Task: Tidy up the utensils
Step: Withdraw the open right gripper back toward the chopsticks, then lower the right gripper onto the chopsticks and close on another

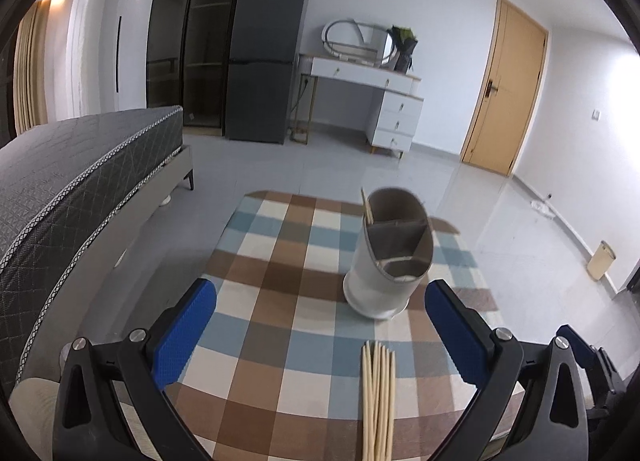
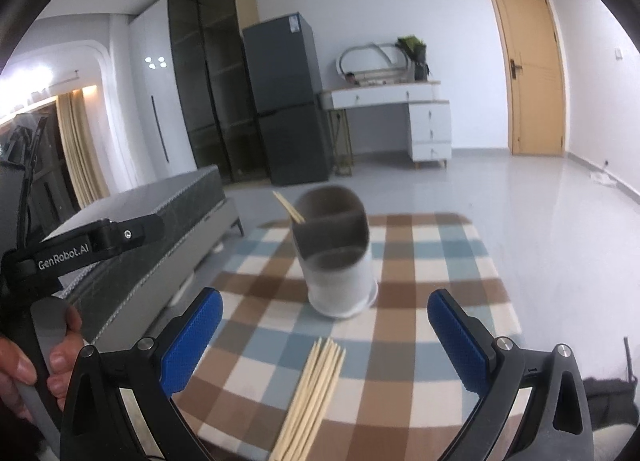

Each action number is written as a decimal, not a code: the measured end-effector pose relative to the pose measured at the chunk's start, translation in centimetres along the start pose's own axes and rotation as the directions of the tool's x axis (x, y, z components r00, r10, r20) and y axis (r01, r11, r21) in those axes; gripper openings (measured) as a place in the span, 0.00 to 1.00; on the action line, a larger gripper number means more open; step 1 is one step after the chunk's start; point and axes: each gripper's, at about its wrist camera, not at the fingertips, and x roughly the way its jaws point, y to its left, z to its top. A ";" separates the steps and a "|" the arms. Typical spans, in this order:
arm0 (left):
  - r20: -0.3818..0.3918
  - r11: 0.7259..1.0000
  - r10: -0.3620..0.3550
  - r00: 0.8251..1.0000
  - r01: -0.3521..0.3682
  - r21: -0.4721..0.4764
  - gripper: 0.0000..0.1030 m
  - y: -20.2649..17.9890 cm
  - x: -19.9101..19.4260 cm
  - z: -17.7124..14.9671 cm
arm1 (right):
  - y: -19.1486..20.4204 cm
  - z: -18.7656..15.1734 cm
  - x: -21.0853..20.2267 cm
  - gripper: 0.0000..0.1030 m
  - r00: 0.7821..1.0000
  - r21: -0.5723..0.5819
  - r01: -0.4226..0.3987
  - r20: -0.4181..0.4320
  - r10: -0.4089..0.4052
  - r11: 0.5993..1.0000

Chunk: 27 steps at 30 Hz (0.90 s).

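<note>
Bedroom with pale tiled floor [image 1: 460, 189], white walls, wooden door [image 1: 506, 89], dark refrigerator [image 1: 266, 57], white dressing table [image 1: 376, 89] and grey bed [image 1: 80, 169] along the left. Checked tablecloth [image 1: 272, 261] in brown, blue and cream over the work surface in the foreground.

White utensil holder [image 1: 384, 261] with grey divided interior, upright near mid-cloth, blurred in both views; a few chopstick tips [image 1: 367, 205] leaning out of its far-left compartment. Bundle of pale chopsticks [image 1: 378, 401] flat on the cloth just short of the holder, long axis running from the near edge toward the holder, tips pointing at it; canted slightly rightward in the right wrist view [image 2: 312, 393].

Left gripper [image 1: 320, 301] held low over the cloth, jaws spread wide, blue pads [image 1: 188, 325] flanking the bundle without touching it. Right gripper [image 2: 324, 305] likewise level, jaws spread wide, nothing between them but cloth and chopsticks below. Left hand [image 2: 36, 365] wrapped round its handle at the right view's left edge.
</note>
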 end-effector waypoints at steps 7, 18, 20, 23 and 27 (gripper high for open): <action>-0.098 1.000 0.012 0.995 -0.011 0.007 0.98 -0.5 3.3 -2.4 | -1.1 -1.1 3.2 1.00 0.990 0.028 0.039 -0.134 -0.035 0.999; -0.286 0.996 0.030 0.958 -0.053 -0.075 0.98 1.7 8.7 -4.0 | -3.9 -3.1 9.7 0.81 0.926 0.162 0.077 -0.378 -0.011 0.984; -0.314 0.995 0.038 0.949 -0.067 -0.080 0.98 1.8 9.4 -4.2 | -4.1 -3.7 10.9 0.77 0.906 0.164 0.096 -0.423 -0.017 0.982; -0.346 0.993 0.048 0.937 -0.081 -0.082 0.98 1.8 10.4 -4.3 | -4.1 -4.4 12.5 0.66 0.881 0.159 0.096 -0.473 -0.009 0.983; -0.394 0.989 0.065 0.917 -0.110 -0.094 0.98 2.1 10.8 -4.2 | -3.8 -5.4 14.3 0.59 0.849 0.138 0.095 -0.528 -0.008 0.986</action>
